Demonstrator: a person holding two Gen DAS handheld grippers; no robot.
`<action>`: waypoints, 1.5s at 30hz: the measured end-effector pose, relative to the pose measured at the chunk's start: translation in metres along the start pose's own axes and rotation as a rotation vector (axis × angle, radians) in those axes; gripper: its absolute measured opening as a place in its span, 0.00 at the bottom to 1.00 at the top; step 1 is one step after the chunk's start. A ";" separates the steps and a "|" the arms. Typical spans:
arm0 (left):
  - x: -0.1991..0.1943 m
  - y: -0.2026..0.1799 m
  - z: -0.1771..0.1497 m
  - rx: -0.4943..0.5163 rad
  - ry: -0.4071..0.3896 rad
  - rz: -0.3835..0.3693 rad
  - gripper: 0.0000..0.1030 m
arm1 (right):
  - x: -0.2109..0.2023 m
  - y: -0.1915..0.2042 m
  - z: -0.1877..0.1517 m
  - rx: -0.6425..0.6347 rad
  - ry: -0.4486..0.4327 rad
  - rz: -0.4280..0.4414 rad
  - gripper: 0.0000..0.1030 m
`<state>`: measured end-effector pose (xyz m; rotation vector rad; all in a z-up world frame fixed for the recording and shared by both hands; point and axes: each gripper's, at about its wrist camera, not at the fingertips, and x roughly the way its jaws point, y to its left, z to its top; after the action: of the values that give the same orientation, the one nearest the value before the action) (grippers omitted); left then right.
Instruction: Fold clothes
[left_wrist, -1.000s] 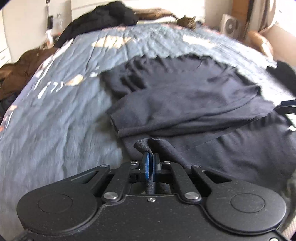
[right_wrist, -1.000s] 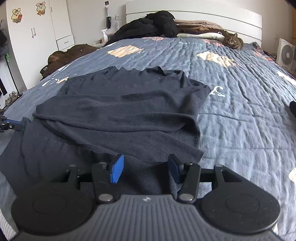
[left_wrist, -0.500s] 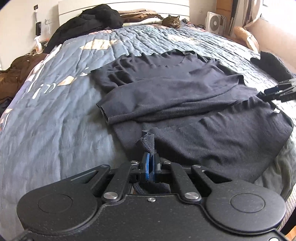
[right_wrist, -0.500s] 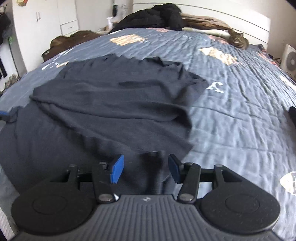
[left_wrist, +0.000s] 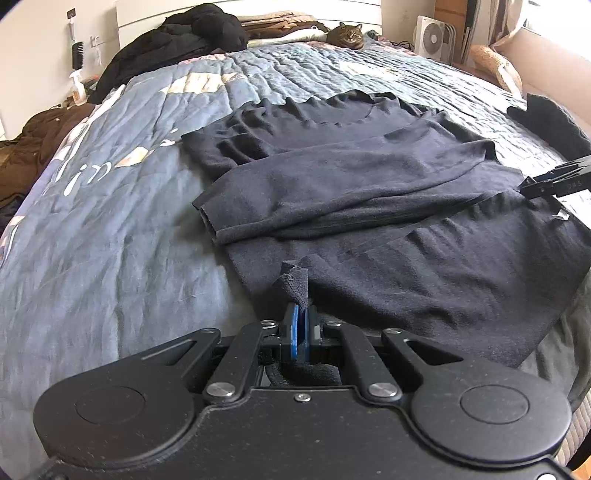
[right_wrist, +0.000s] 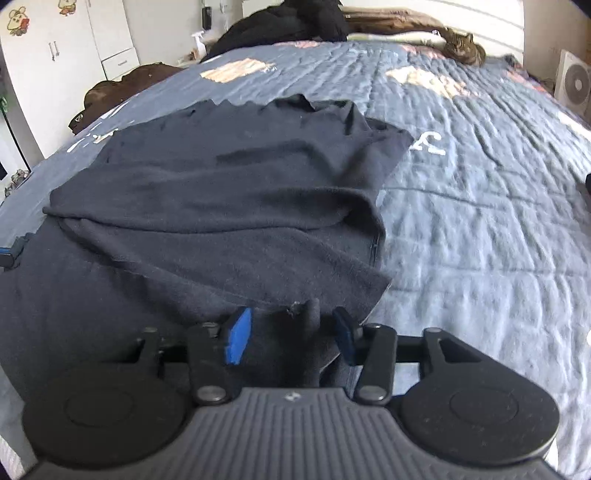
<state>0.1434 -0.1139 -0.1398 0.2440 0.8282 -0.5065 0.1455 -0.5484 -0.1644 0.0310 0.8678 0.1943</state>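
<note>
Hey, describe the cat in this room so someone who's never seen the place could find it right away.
Start at the big bed with the blue quilt and look to its far end by the white headboard. The cat lies there beside a heap of folded brown and cream bedding. It is the only striped, furry thing, with a face turned toward the camera.

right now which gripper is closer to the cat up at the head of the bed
Neither clearly: both work the near hem of the dark sweater, far from the cat. Left gripper is clamped on the hem; right gripper is closing around a fabric fold.
</note>
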 end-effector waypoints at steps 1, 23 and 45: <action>0.000 0.000 0.000 0.000 0.001 0.002 0.04 | -0.001 0.000 -0.001 -0.001 -0.007 -0.003 0.34; -0.050 0.012 0.030 -0.016 -0.178 0.040 0.03 | -0.087 -0.002 0.039 0.146 -0.281 0.182 0.02; 0.064 0.067 0.215 0.060 -0.249 0.167 0.03 | 0.019 -0.068 0.221 0.230 -0.290 0.134 0.02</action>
<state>0.3519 -0.1630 -0.0457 0.2961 0.5452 -0.3951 0.3367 -0.6000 -0.0431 0.3259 0.5954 0.2087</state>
